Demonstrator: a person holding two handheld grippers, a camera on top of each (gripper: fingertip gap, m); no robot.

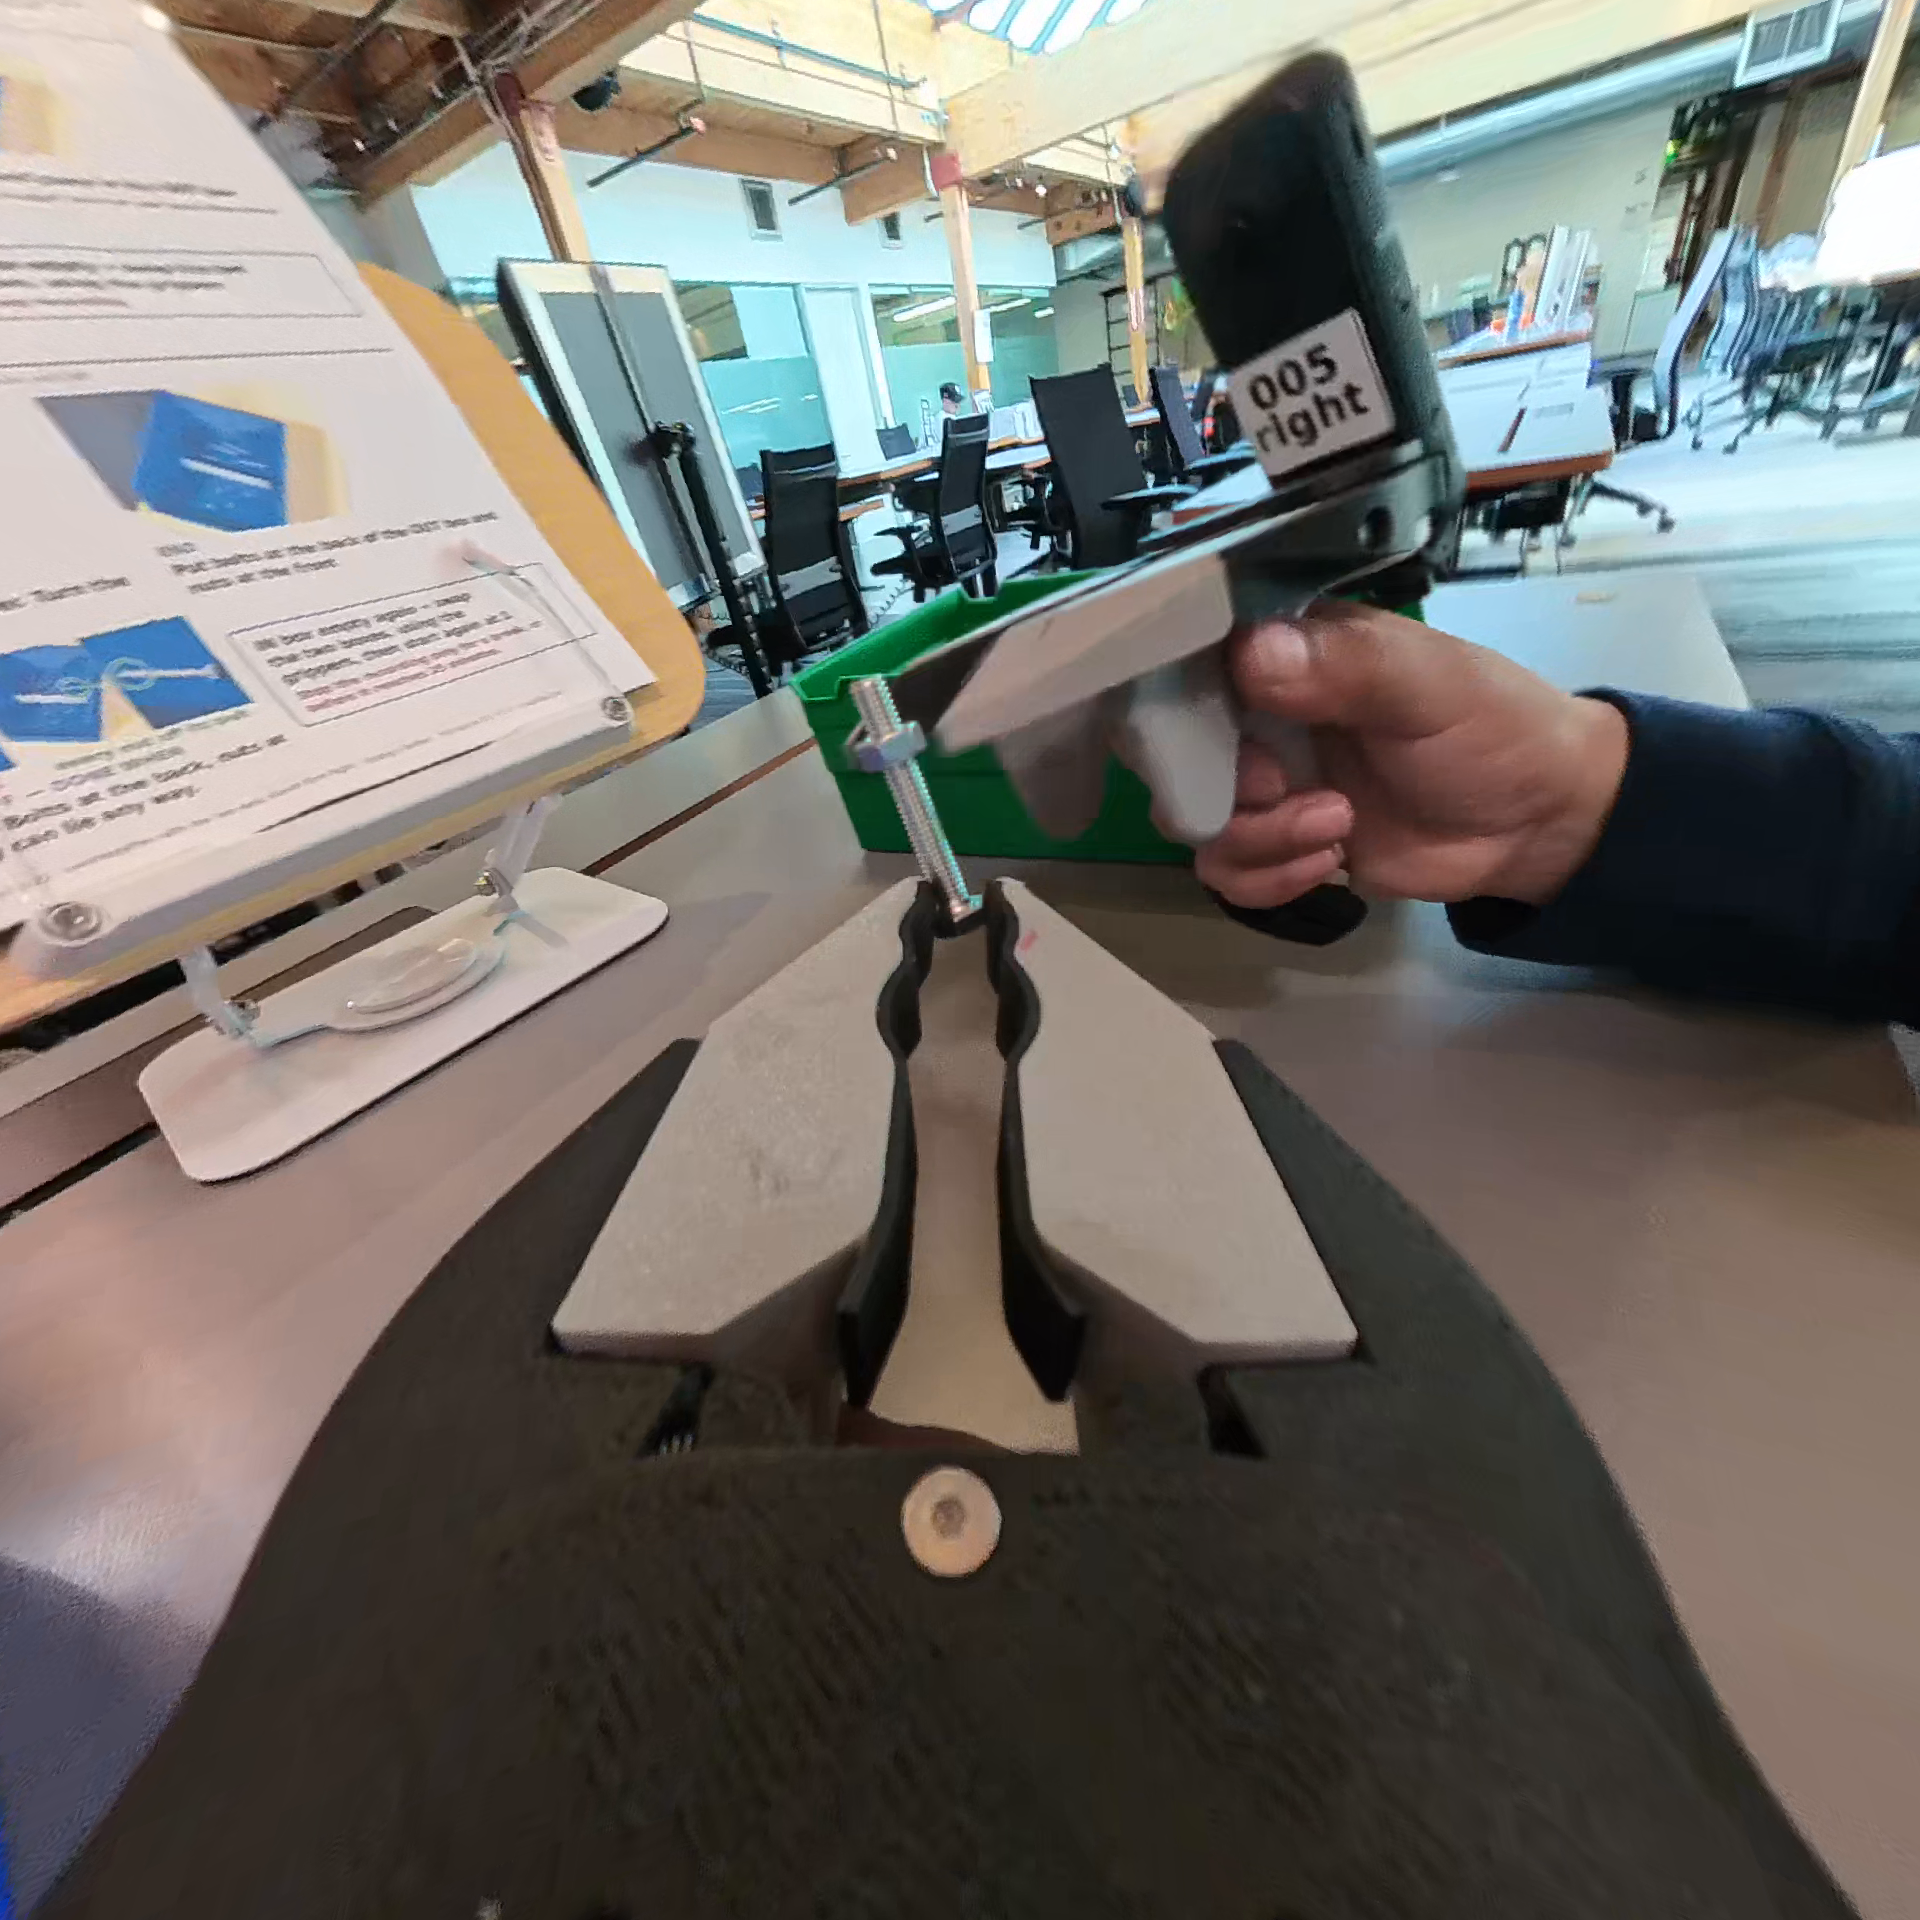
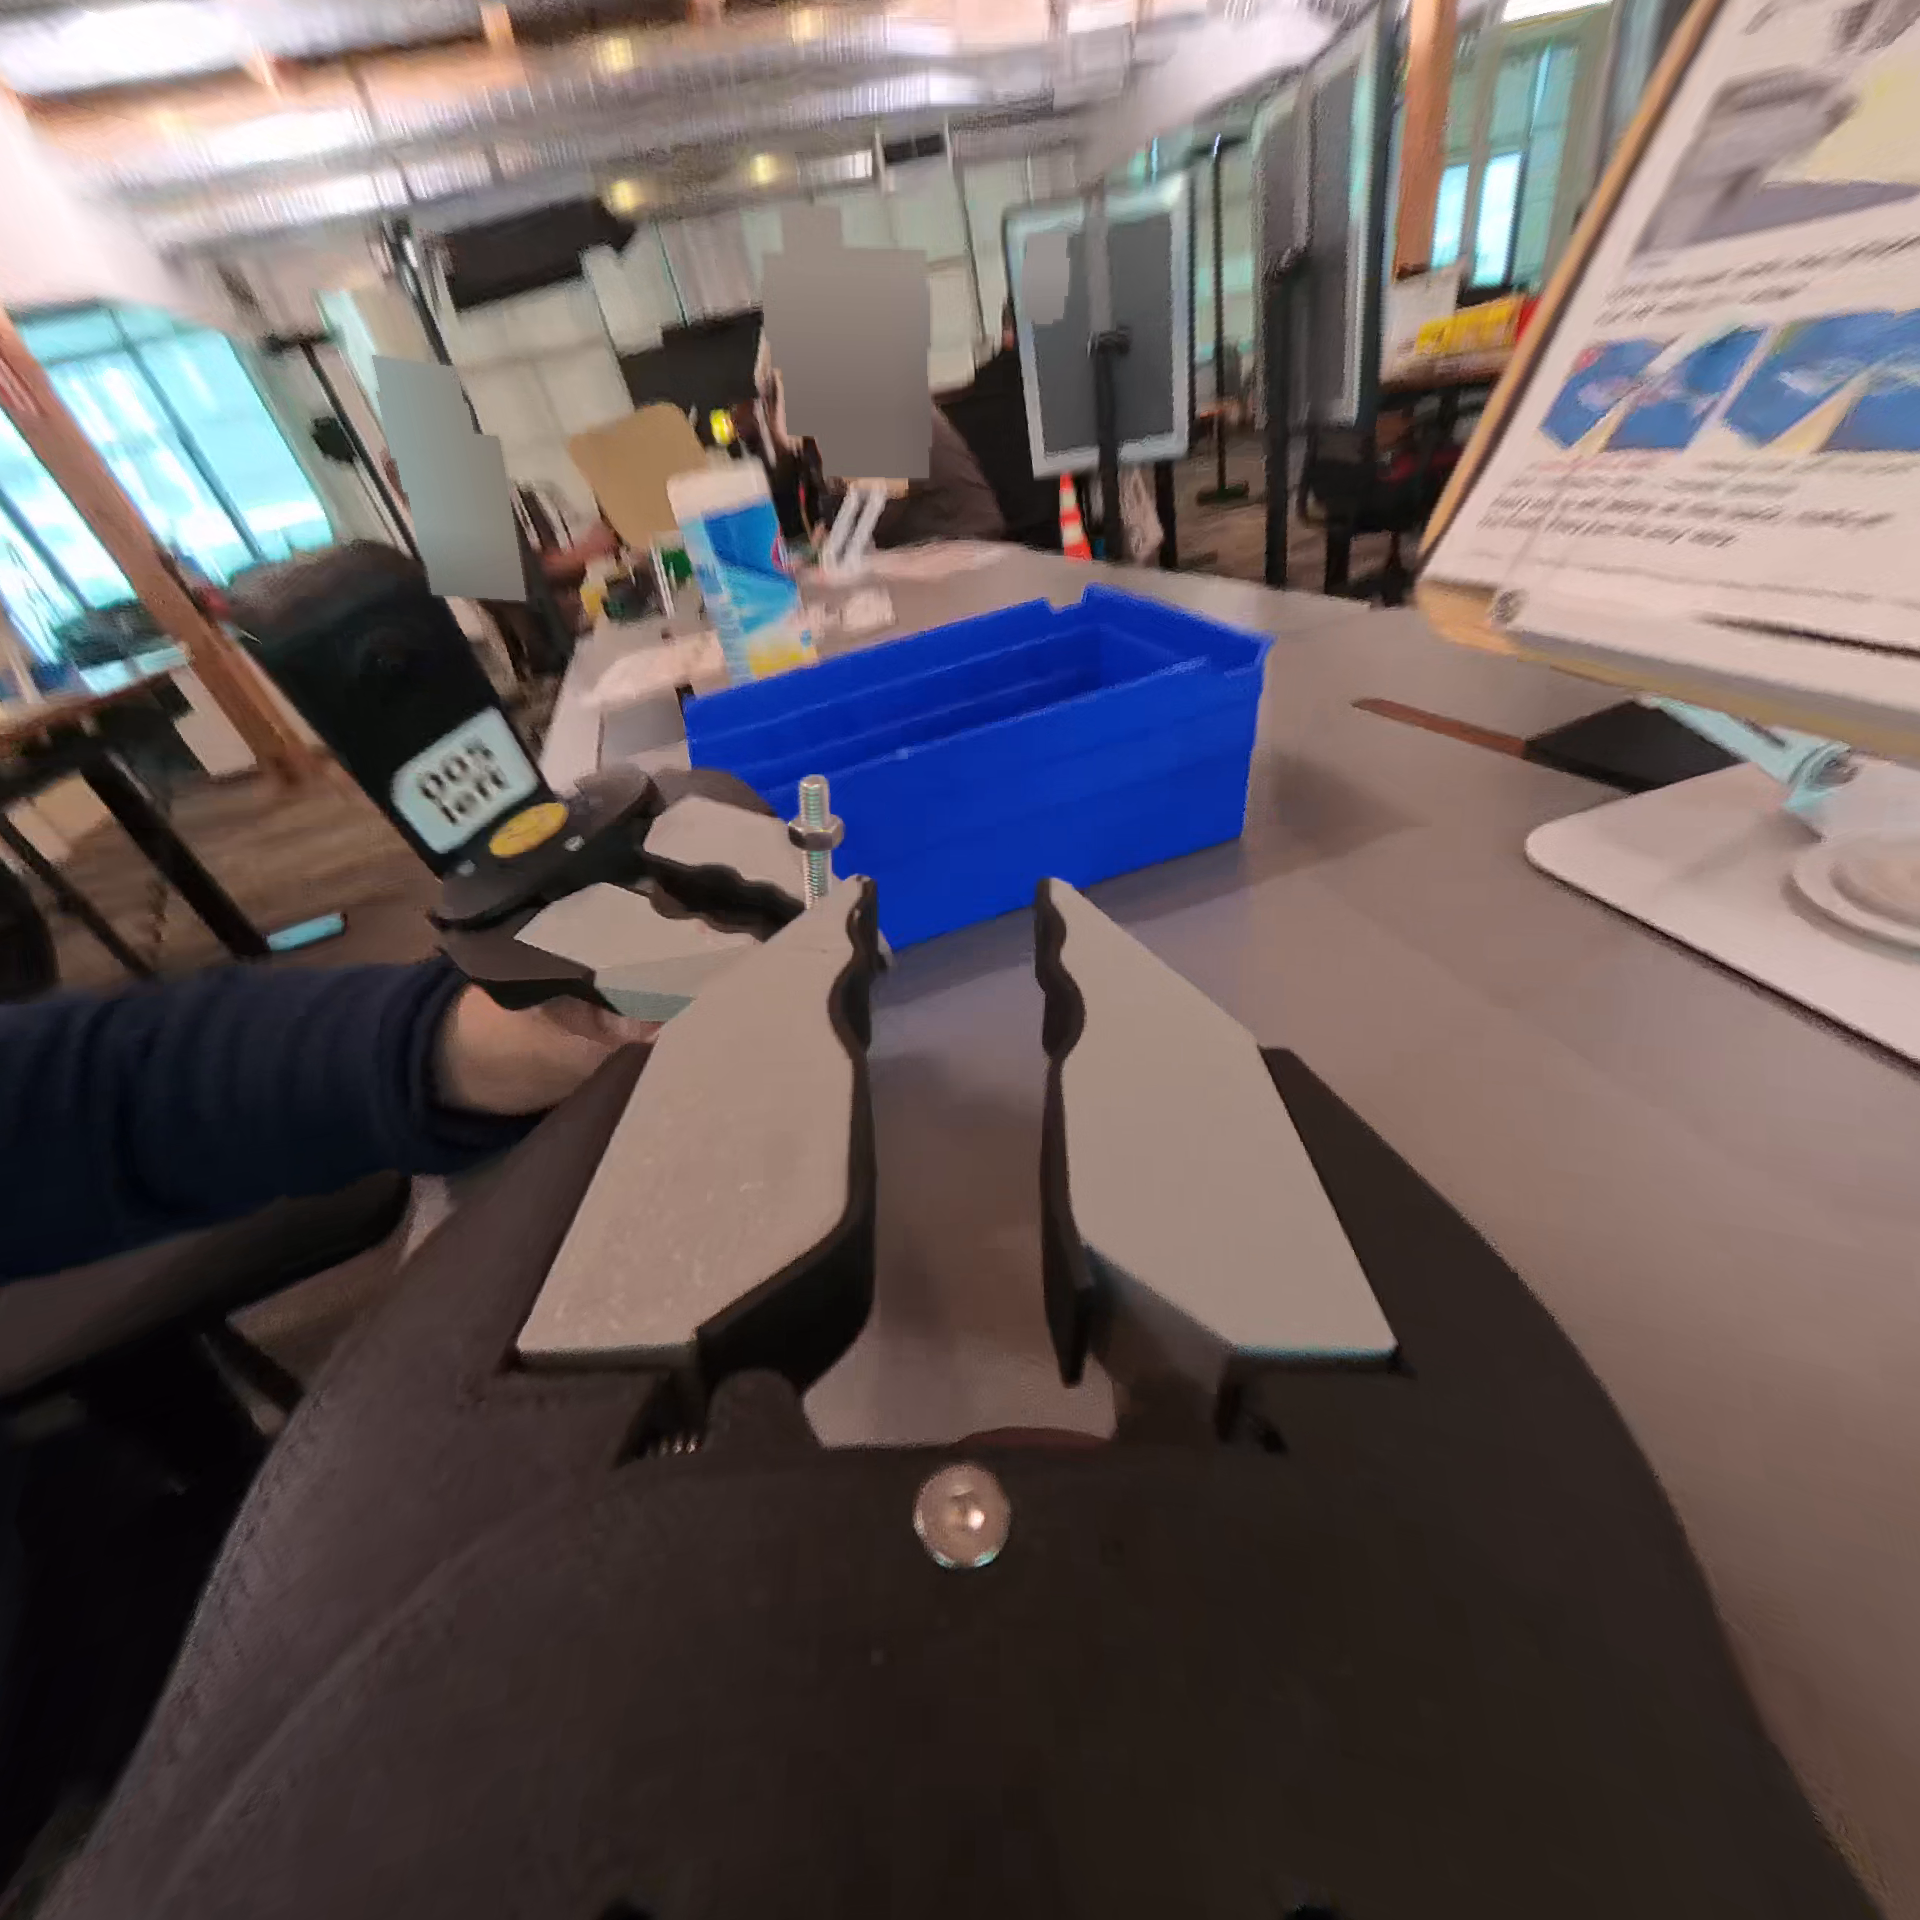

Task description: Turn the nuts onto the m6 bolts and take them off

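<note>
My left gripper [image 1: 961, 906] is shut on the head end of a silver M6 bolt [image 1: 914, 810]. The bolt stands up from the fingertips and leans a little left. A nut [image 1: 885, 746] sits on its thread, near the top. My right gripper [image 2: 956, 920] is open and empty. The bolt [image 2: 809, 868] and nut [image 2: 815, 831] are just outside its left finger [image 2: 748, 1091], not between the fingers. In the left wrist view the right gripper [image 1: 997, 748] comes in from the right, held by a hand [image 1: 1403, 748], with its tips next to the nut.
A green bin [image 1: 831, 686] stands behind the bolt in the left wrist view. A blue bin [image 2: 1039, 800] stands ahead in the right wrist view. An instruction board on a white stand [image 1: 260, 468] is at the table's far side. A wipes canister [image 2: 743, 571] stands farther back. My two grippers' fingertips are within a few centimetres of each other.
</note>
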